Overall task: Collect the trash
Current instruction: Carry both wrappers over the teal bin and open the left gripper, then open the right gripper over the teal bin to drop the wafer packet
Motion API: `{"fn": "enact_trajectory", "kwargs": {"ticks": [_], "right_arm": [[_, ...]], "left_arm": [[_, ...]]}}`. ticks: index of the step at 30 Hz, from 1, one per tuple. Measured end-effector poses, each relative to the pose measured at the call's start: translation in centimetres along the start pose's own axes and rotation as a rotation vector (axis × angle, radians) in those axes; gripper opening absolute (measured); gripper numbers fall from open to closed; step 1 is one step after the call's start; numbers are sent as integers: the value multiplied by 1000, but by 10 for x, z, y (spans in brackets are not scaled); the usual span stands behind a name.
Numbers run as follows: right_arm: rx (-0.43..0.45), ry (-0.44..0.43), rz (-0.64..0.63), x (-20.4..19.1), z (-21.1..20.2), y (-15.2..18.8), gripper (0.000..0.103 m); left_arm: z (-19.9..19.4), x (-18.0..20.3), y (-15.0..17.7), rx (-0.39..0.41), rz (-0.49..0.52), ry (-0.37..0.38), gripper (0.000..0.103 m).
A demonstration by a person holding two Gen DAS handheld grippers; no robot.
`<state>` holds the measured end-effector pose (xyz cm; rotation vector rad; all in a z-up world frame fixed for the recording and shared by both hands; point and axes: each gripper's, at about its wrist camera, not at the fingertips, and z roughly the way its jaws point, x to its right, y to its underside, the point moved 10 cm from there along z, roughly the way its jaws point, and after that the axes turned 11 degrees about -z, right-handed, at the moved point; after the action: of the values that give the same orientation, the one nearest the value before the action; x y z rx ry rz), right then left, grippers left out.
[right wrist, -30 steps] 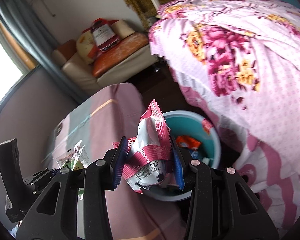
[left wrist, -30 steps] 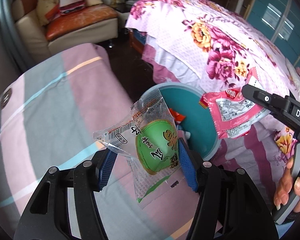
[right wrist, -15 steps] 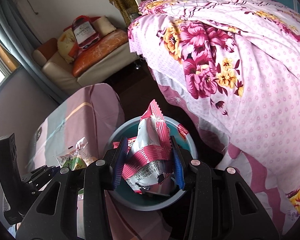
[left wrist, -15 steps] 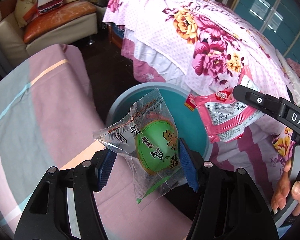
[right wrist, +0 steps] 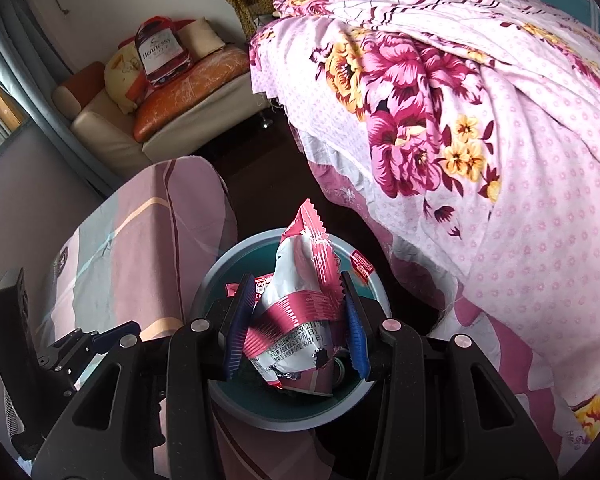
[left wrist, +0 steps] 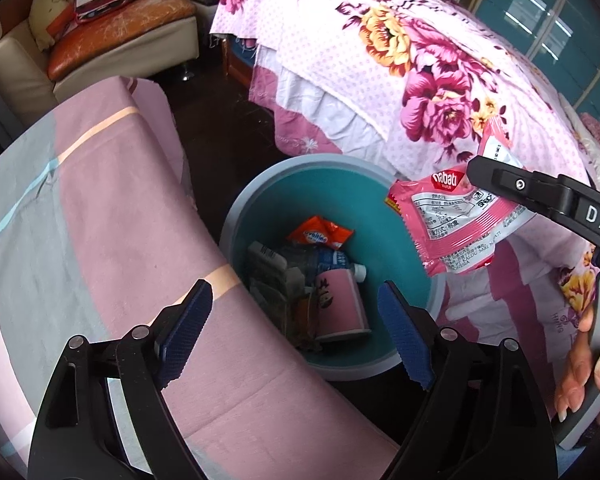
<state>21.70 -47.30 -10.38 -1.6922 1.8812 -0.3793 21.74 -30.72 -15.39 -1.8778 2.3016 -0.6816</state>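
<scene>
Left gripper (left wrist: 296,326) poised over the near rim of the teal bin (left wrist: 256,200), jaws opening with nothing between the blue pads (left wrist: 404,332). Looked straight down past those pads into the bin, which sat on the dark floor between a pink-and-grey striped cover (left wrist: 112,220) on the left and a floral bedspread (left wrist: 420,80) on the right. Held inside the bin: an orange sachet (left wrist: 320,236), a crumpled plastic bottle with a white cap (left wrist: 324,262), a pink carton (left wrist: 340,308) and some greyish packaging on the left side; could not tell whether any green-labelled packet lay among them.

Right gripper (right wrist: 300,326) clamped at a middling width on a pink wafer wrapper (right wrist: 300,300), pads pressed into its crinkled sides. Seen from the left wrist camera as the right gripper (left wrist: 476,196) reaching in from the right with the pink wafer wrapper (left wrist: 452,220) hanging above the far right rim of the bin, its printed back facing the lens. A hand (left wrist: 584,368) wrapped round the handle at the lower right edge.

From the right wrist view, wrapper directly over the teal bin (right wrist: 228,264), left gripper (right wrist: 100,340) at the lower left, beside the striped cover (right wrist: 140,248). Far off, a cream sofa (right wrist: 108,128) with an orange cushion (right wrist: 192,80) and a bottle-shaped cushion (right wrist: 160,52).
</scene>
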Motion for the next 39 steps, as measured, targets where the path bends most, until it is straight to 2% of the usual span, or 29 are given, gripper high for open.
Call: {"fn": "enact_trajectory", "kwargs": {"ticks": [19,21,25,31,39], "right_arm": [[-68,21,-49,-21,26,0,45],[-68,26,-53,-23,27,-1,48],[-66,40,-60,-25,28,-1,62],[-77,32,-70,-29,29,0,76],[-97,25,-123,-41,25,7,91]], "left_arm": [[-6,-27,3,-1,-63,13,85],[-7,-29,3,1,-68,14,85],[-7,-32,3,1,-80,18,85],[-10,-36,4,9,-88,11,85],[-20,-38,8,30,-104,31,85]]}}
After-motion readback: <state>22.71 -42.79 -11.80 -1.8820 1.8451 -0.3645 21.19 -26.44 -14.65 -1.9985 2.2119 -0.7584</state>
